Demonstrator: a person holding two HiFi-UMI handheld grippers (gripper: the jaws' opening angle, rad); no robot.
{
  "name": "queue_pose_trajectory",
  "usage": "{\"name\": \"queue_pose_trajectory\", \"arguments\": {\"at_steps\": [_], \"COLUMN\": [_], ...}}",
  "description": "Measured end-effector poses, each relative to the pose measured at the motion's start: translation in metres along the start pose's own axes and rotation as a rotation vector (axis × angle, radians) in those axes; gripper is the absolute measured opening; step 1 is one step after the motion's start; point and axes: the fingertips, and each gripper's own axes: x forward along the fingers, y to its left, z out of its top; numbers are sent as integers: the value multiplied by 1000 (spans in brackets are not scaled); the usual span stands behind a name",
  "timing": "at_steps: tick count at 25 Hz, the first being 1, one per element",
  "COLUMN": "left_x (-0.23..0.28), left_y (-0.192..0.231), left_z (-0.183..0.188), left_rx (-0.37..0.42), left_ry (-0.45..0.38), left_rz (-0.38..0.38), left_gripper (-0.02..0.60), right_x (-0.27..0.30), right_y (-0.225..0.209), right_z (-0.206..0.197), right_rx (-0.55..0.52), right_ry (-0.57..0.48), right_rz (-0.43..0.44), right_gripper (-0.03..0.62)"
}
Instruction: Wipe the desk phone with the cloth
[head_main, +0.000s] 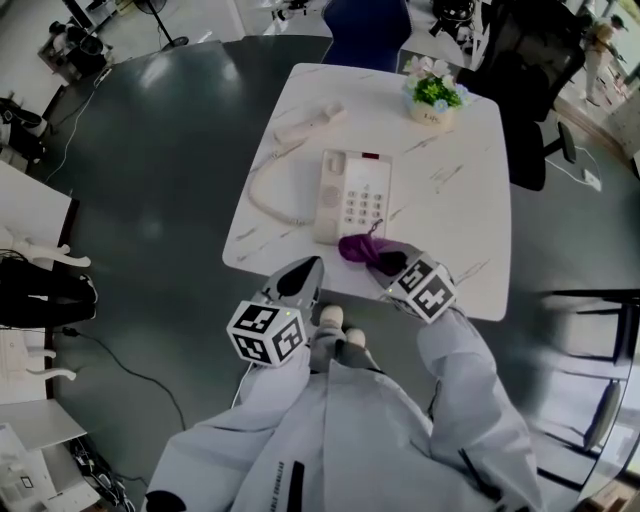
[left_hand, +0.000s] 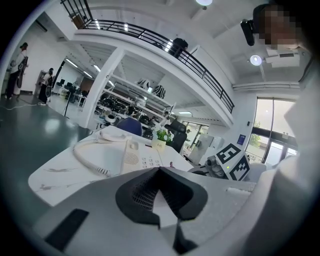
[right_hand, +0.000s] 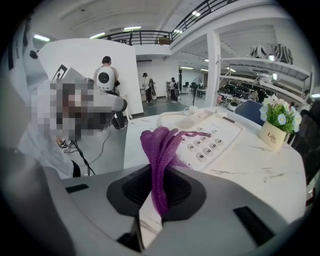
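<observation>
A white desk phone lies on the white marble-look table, its handset off the base at the far left and joined by a coiled cord. My right gripper is shut on a purple knitted cloth just at the phone's near edge. In the right gripper view the cloth sticks up from the jaws of the right gripper in front of the keypad. My left gripper hovers off the table's near edge, shut and holding nothing; its left gripper view shows the left gripper and the phone ahead.
A small pot of flowers stands at the table's far right. Beyond the table are a blue chair and a black office chair. The person's shoes are at the near edge. Desks and cables are on the left.
</observation>
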Motion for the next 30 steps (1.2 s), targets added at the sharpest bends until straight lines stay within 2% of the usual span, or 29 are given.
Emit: {"name": "queue_pose_trajectory", "arguments": {"at_steps": [6, 13, 22, 30], "left_x": [-5, -9, -10, 2], "left_y": [-2, -8, -7, 9], "left_z": [11, 25, 34, 38], "left_rx": [13, 35, 60, 58], "left_ry": [-37, -73, -76, -58], "left_rz": [19, 26, 27, 6], "left_gripper": [-3, -3, -3, -3], "right_x": [-25, -54, -73, -71], "right_y": [-4, -13, -28, -49], "right_z": [22, 45, 68, 87], "right_rx": [74, 159, 211, 221], "right_ry": [-190, -357, -486, -520], "right_rz": [-31, -75, -129, -197], "right_gripper": [38, 38, 38, 38]}}
